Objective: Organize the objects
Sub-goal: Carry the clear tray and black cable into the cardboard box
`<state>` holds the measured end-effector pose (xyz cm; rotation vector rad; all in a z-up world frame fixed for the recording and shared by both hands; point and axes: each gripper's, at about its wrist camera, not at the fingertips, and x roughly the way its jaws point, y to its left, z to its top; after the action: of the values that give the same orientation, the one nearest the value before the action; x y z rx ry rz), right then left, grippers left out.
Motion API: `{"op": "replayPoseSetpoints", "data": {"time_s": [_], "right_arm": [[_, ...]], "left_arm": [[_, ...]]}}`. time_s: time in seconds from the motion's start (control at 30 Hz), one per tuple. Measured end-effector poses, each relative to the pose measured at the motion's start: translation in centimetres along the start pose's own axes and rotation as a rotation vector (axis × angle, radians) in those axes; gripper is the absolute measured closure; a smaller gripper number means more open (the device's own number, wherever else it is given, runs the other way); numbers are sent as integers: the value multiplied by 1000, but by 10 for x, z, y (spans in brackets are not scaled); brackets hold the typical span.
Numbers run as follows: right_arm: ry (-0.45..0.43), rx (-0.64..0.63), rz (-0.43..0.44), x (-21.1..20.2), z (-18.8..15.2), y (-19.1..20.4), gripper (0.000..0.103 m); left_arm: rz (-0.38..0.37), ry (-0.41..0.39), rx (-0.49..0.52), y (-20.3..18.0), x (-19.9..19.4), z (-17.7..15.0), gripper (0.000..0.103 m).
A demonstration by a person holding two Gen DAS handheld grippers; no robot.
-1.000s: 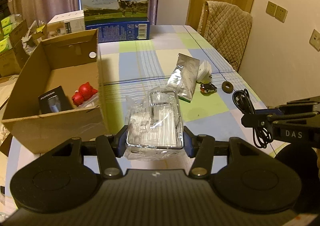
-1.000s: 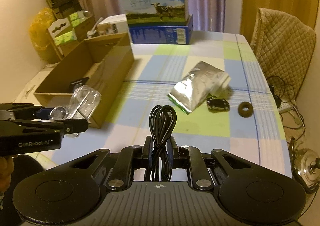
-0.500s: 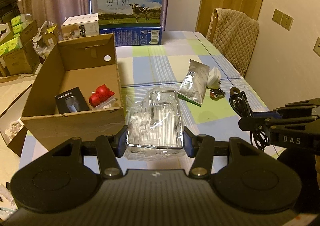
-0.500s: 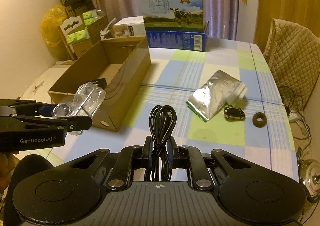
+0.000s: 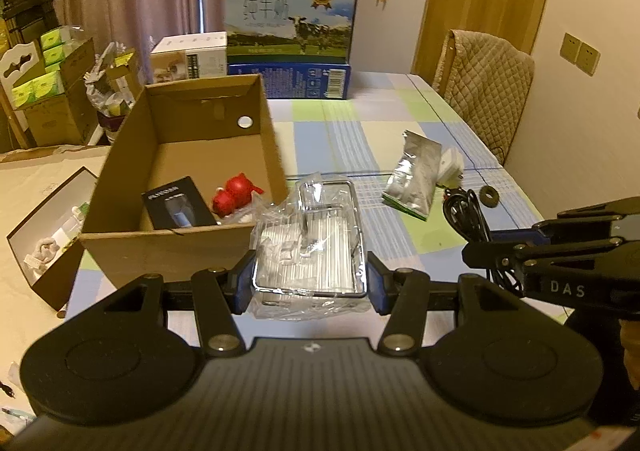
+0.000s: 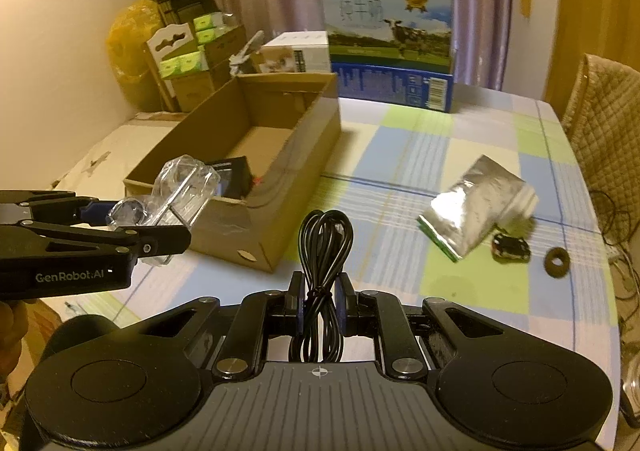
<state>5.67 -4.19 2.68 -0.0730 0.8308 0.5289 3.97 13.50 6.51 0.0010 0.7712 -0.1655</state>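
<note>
My left gripper (image 5: pixel 310 283) is shut on a clear plastic-wrapped case (image 5: pixel 310 251), held in the air just right of the open cardboard box (image 5: pixel 176 251). The same case (image 6: pixel 176 195) and left gripper (image 6: pixel 148 231) show at the left of the right wrist view. My right gripper (image 6: pixel 322 305) is shut on a coiled black cable (image 6: pixel 324 251), which hangs above the checked tablecloth (image 6: pixel 400 179). That cable (image 5: pixel 468 219) shows beside the right gripper (image 5: pixel 488 247) in the left wrist view. Inside the box lie a black packet (image 5: pixel 178 203) and a red toy (image 5: pixel 234 195).
On the cloth to the right lie a silver foil pouch (image 6: pixel 476 203), a small black gadget (image 6: pixel 510 247) and a dark ring (image 6: pixel 557 261). A milk carton (image 5: pixel 290 19) on a blue box stands at the table's far end. A padded chair (image 5: pixel 488 79) is at right.
Both grippers have pulled back and drifted left with their loads, so the cardboard box now lies nearer the middle of each view. Neither grip has changed.
</note>
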Motion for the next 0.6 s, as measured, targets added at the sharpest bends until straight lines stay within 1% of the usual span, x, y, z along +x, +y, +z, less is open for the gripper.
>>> {"op": "replayPoseSetpoints", "data": {"time_s": [0.3, 0.47, 0.6], "right_arm": [[-19, -43, 65, 24, 34, 31, 91], [-26, -59, 91, 39, 54, 45, 91], [-24, -68, 110, 52, 66, 54, 91]], "left_arm": [[73, -28, -11, 44, -12, 19, 54], [106, -34, -12, 69, -11, 34, 54], [110, -30, -18, 84, -6, 42, 54]]}}
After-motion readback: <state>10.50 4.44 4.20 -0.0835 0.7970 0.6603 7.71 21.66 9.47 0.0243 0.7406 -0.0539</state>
